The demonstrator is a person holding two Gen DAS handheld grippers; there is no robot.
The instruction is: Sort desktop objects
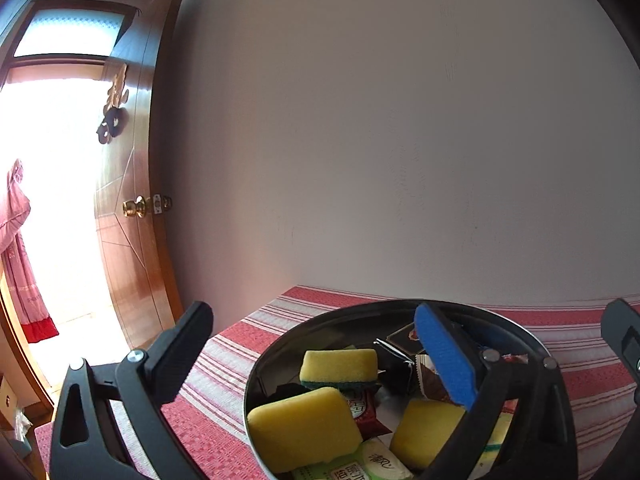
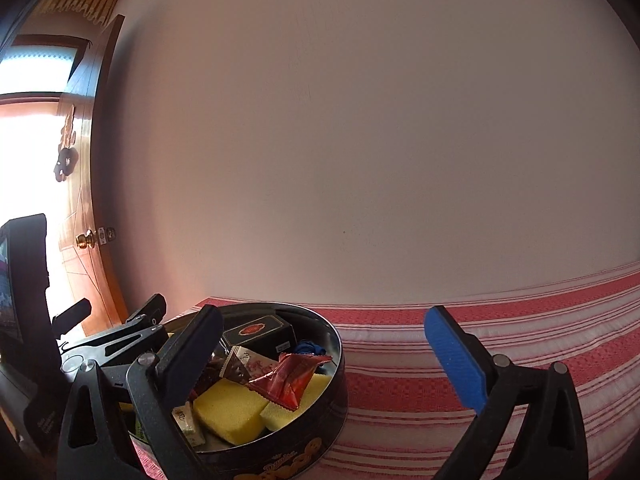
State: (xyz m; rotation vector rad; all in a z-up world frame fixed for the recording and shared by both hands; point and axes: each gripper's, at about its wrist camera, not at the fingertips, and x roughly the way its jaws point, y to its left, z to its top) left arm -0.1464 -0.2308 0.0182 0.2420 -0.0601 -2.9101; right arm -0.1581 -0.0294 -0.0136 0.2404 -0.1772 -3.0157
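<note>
A round dark tin sits on the red and white striped cloth. It holds several yellow sponges, a red snack packet, a dark box and a green wipes pack. My left gripper is open and empty, its blue pad over the tin. My right gripper is open and empty, its left finger over the tin's near left rim.
The striped cloth reaches back to a plain wall. A wooden door with a brass knob stands open at left, with a bright doorway beyond. The left gripper's body shows at left in the right wrist view.
</note>
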